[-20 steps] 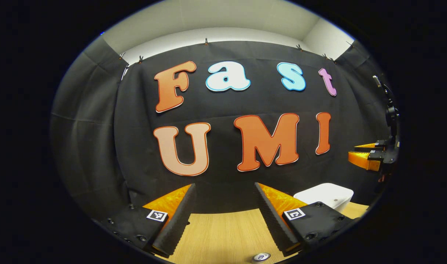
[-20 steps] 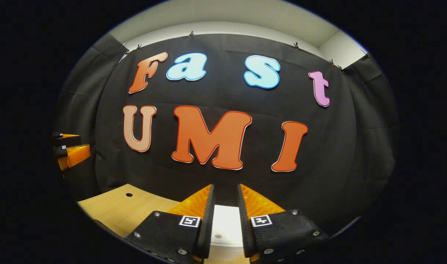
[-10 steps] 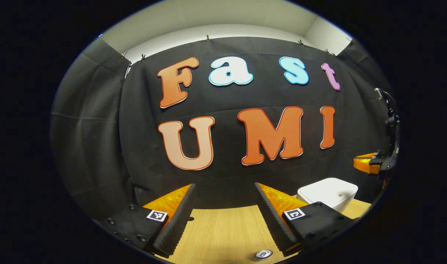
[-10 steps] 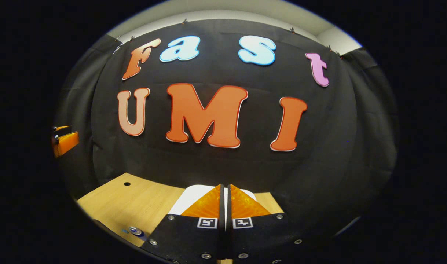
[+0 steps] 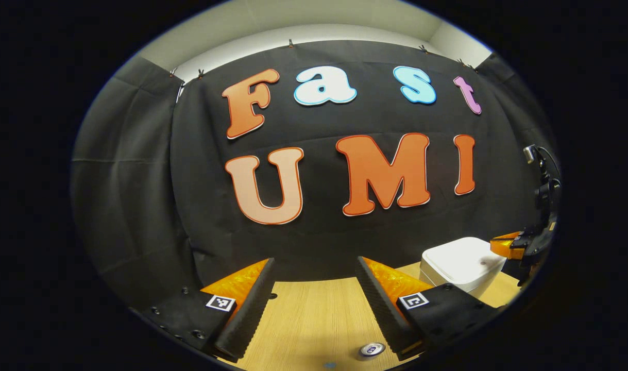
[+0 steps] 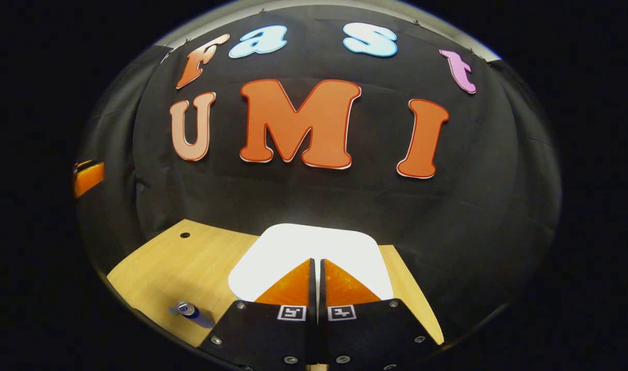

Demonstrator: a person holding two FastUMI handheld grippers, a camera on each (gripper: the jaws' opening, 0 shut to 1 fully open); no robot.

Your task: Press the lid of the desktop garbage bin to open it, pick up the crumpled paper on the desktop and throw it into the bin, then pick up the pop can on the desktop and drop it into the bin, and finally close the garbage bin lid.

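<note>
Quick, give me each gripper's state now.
Left gripper: open, holding nothing.
Right gripper: shut, empty, over the bin lid.

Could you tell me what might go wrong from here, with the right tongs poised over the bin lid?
1. The shut right tongs sit over the near edge of the bin lid; pressing so far off-centre might tip the bin instead of popping it open.
2. The can stands close beside the bin on the table; a sliding bin could knock it over.

No legible text on the bin, can or table
</note>
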